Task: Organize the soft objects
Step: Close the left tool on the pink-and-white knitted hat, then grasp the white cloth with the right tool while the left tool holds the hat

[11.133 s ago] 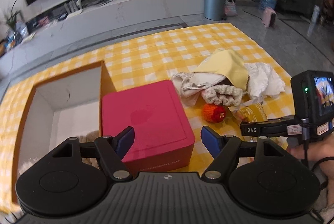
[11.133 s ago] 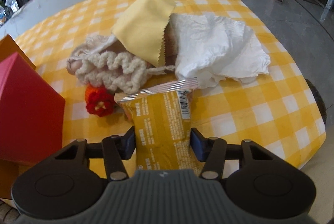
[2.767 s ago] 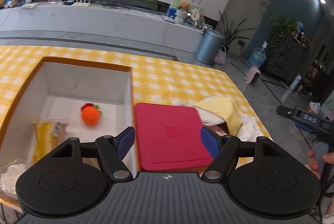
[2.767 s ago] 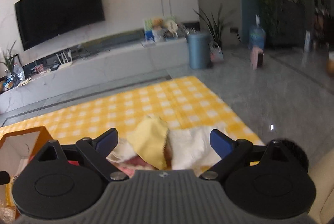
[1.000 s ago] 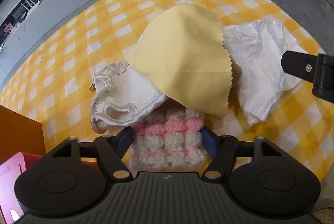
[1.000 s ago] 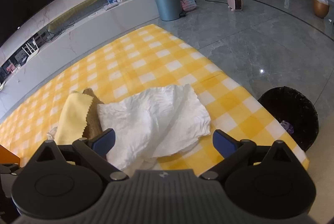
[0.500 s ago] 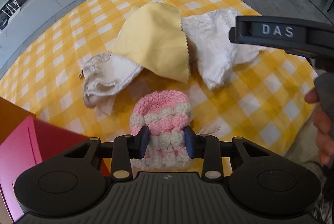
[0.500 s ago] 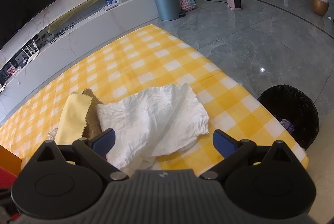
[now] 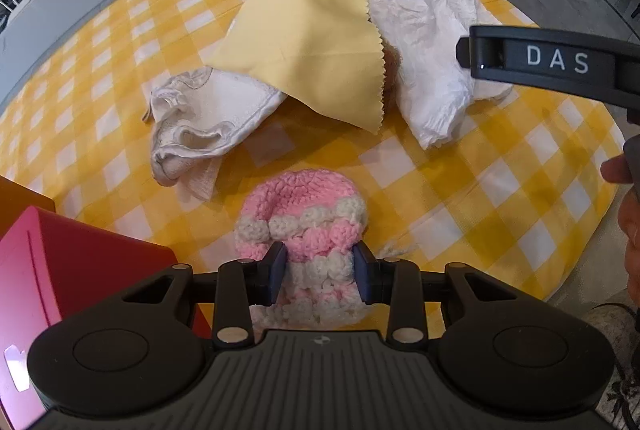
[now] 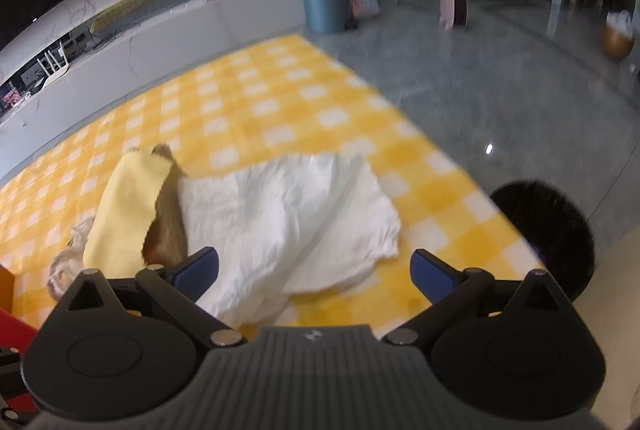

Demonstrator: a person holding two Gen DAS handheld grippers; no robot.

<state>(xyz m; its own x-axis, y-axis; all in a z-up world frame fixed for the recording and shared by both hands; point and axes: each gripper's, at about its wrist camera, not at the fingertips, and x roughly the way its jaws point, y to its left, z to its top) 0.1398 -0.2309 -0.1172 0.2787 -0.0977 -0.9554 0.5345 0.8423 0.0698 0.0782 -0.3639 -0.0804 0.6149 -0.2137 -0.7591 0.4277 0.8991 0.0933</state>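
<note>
The step in hand is picking up one soft thing from the pile: the left gripper (image 9: 319, 266) has its pads pressed on both sides of the pink-and-white knitted hat (image 9: 304, 226), which hangs in front of the camera just above the yellow checked tablecloth (image 9: 480, 197). The jaws stand partly closed, squeezed into the wool. The right gripper (image 10: 314, 272) hovers with its jaws wide apart and nothing between them, over the near edge of the white crumpled cloth (image 10: 296, 222).

Next, I judge, the hat has to go to the left, past the red lid (image 9: 68, 282) at the near left corner, to wherever the soft things are being collected; no bin shows in these views. The grip looks firm enough, but the loose knit may sag or snag on the lid's edge, so it calls for a clear lift first.

Counted: one knitted hat, held. Left on the table, far from the hat, lie one yellow cloth (image 9: 308, 41) with a zigzag edge, one cream towel (image 9: 200, 121) partly under its left side, the one white crumpled cloth on the right, and one brown fuzzy thing (image 10: 168, 226) peeping out between yellow and white; what it is I cannot tell.
</note>
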